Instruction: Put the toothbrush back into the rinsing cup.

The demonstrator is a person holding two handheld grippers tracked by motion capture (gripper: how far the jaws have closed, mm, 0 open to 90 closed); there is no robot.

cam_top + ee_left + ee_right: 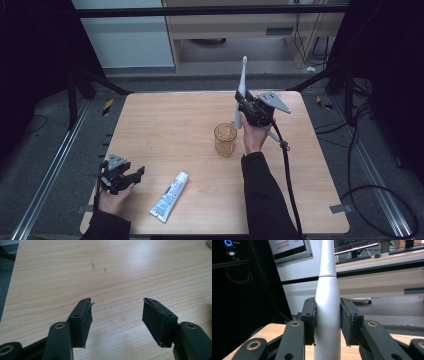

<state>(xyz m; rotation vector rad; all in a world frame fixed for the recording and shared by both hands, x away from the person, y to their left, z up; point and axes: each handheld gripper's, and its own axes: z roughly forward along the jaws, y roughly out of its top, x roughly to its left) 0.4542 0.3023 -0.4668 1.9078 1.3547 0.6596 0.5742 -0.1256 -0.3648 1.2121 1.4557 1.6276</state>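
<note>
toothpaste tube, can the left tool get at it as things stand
Probably yes. The left tool is open and holds nothing, and the toothpaste tube lies flat just to its right, with bare table between them and nothing across the way.

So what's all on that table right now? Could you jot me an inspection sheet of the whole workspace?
Surface: light wooden table, faint scuff marks.
Job's things: white electric toothbrush held upright; amber see-through plastic cup standing beside it.
Clutter: white-and-blue toothpaste tube lying flat near the front edge.
Grippers: right gripper clamped on the toothbrush handle; left gripper open, holding nothing, low over the table.
Cables: black cable trailing from the right gripper; more on the floor.
Surroundings: dark metal frame, grey floor, cabinets behind.
</note>
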